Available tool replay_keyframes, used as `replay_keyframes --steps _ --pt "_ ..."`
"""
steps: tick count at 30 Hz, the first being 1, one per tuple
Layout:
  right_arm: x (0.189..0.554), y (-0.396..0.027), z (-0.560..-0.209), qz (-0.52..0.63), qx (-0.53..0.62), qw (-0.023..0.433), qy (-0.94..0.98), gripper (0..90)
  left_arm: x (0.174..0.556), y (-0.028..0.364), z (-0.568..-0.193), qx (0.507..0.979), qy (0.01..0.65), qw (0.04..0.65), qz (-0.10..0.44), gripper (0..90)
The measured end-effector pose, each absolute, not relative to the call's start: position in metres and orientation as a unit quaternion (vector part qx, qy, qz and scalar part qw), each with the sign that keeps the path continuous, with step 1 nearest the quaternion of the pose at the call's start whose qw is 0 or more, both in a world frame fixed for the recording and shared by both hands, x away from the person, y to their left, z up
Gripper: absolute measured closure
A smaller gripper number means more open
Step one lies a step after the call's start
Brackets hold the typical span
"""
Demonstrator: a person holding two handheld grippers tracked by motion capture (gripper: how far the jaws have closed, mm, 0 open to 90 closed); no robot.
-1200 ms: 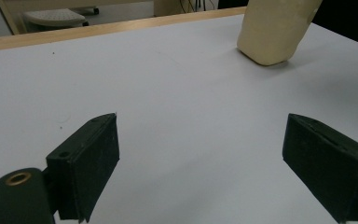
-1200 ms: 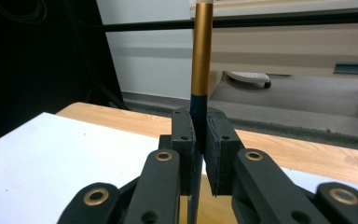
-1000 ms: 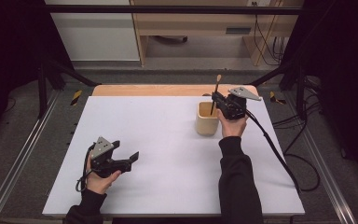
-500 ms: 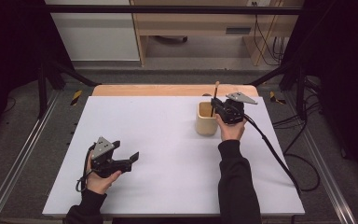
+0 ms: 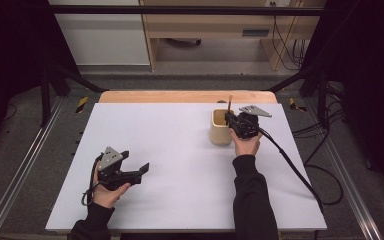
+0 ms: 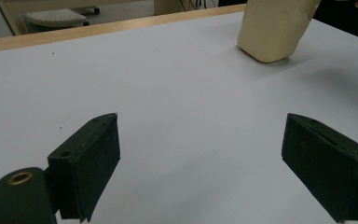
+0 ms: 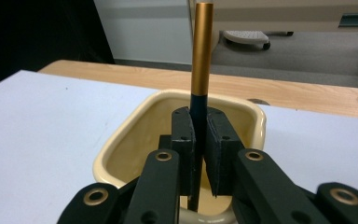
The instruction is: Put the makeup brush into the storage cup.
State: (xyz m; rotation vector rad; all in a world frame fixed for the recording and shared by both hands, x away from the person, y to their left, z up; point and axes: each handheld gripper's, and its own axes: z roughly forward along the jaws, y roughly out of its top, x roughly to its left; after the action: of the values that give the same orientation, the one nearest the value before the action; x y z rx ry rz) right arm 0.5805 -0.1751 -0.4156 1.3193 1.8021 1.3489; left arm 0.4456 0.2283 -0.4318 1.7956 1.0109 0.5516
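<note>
I had the right gripper clamped on the pen, upright over the cup, tip inside its rim. The pen looked light, stiff and slick; I judged the dark lower barrel the best hold. My left gripper sat gaping, well apart from the cup.

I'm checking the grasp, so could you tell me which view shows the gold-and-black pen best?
The right gripper view: the pen stands upright, close up, clamped between the right gripper's jaws over the cream cup. The high view shows it as a thin stick above the cup. The left gripper view shows the cup.
</note>
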Motion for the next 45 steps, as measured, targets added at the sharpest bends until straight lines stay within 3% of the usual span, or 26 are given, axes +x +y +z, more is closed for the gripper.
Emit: replay_keyframes --steps 22,30,32,45 --pt "0.564 -0.183 -0.411 0.499 0.474 0.261 0.677 77.5 0.446 0.227 -0.433 0.739 0.415 0.480 0.227 10.8" --pt "0.536 -0.190 -0.404 0.515 0.441 0.257 0.689 66.5 0.445 0.227 -0.432 0.739 0.415 0.479 0.227 10.7" --pt "0.522 -0.193 -0.400 0.527 0.430 0.247 0.690 58.4 0.445 0.227 -0.432 0.739 0.415 0.480 0.227 10.7" --pt "0.476 -0.208 -0.400 0.528 0.402 0.248 0.705 30.2 0.445 0.228 -0.432 0.740 0.415 0.478 0.227 10.3"
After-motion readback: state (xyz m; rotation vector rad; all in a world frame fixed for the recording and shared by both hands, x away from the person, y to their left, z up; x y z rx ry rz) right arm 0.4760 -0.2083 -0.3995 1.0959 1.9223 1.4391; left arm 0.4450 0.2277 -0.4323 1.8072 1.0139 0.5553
